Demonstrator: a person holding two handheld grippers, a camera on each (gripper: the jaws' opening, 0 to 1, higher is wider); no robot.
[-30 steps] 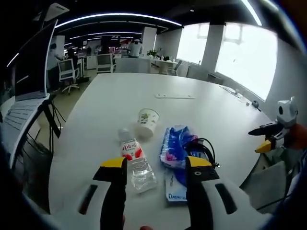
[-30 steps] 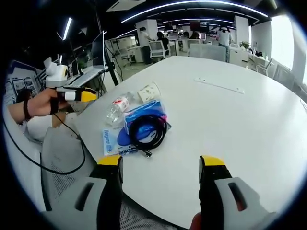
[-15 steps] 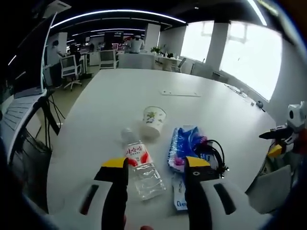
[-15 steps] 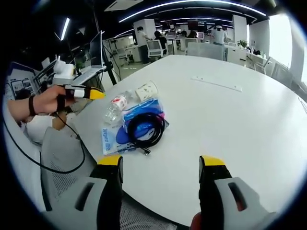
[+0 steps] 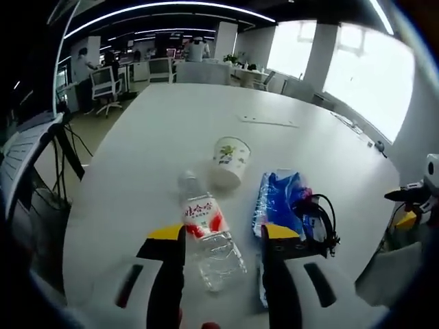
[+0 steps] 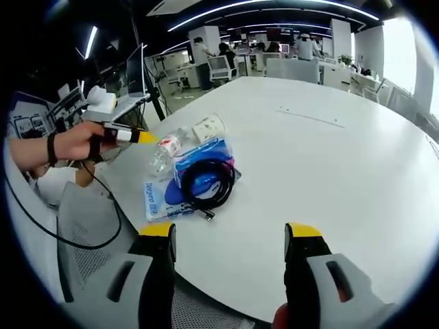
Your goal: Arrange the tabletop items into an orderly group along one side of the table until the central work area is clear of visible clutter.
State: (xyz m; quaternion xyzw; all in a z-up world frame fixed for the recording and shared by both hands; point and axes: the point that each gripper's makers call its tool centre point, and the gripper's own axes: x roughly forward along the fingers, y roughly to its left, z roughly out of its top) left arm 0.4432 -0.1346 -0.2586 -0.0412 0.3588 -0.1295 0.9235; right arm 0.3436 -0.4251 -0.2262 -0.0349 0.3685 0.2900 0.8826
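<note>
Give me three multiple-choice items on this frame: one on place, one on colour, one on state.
1. Where is the black cable? A on the blue packet B inside the cup C on the floor
2. What colour is the bottle label? A green B red and white C purple
3. How is the paper cup positioned? A upright B stacked on the bottle C lying on its side

Key: 1 A, the coil rests on the blue packet; 2 B, the band is red and white; 3 C, its side rests on the table.
</note>
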